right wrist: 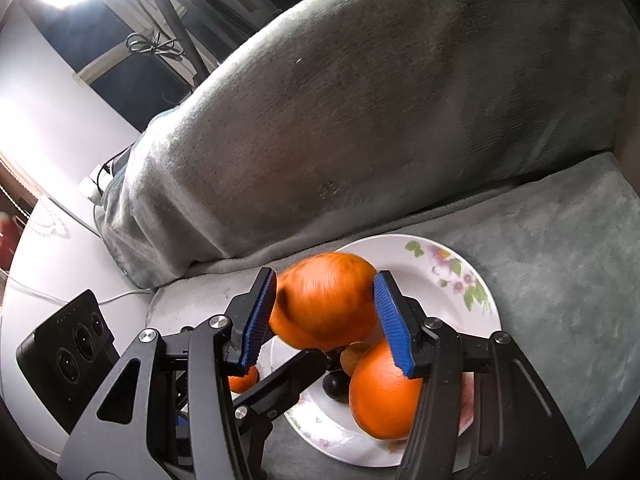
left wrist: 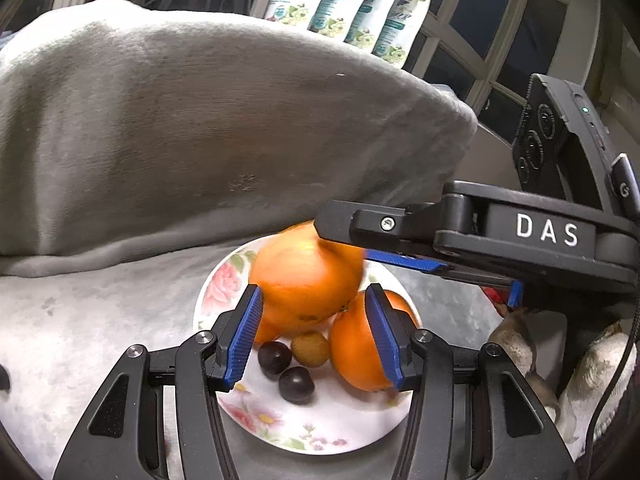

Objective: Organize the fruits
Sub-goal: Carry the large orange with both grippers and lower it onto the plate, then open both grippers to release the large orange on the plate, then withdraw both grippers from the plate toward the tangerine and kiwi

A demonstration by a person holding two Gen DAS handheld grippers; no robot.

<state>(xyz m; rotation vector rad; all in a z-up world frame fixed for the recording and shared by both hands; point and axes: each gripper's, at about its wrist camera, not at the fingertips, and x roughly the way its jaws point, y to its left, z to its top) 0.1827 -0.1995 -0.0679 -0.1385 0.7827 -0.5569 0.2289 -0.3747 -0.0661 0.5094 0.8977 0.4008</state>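
A white floral plate (left wrist: 224,284) (right wrist: 460,272) lies on a grey blanket. On it are a large orange (left wrist: 304,280) (right wrist: 328,300), a second orange (left wrist: 356,348) (right wrist: 384,392), two dark plums (left wrist: 276,358), and a small brown fruit (left wrist: 310,348). A third orange shows partly behind the left finger (right wrist: 244,382). My left gripper (left wrist: 316,332) is open over the plate, empty. My right gripper (right wrist: 326,316) has its fingers either side of the blurred large orange; contact is unclear. It also reaches in from the right in the left wrist view (left wrist: 400,256).
A big grey blanket-covered cushion (left wrist: 200,120) (right wrist: 380,100) rises just behind the plate. Printed packets (left wrist: 352,4) stand behind it by a window. A white table with cables (right wrist: 48,240) lies left. A person's feet (left wrist: 580,368) are at the right.
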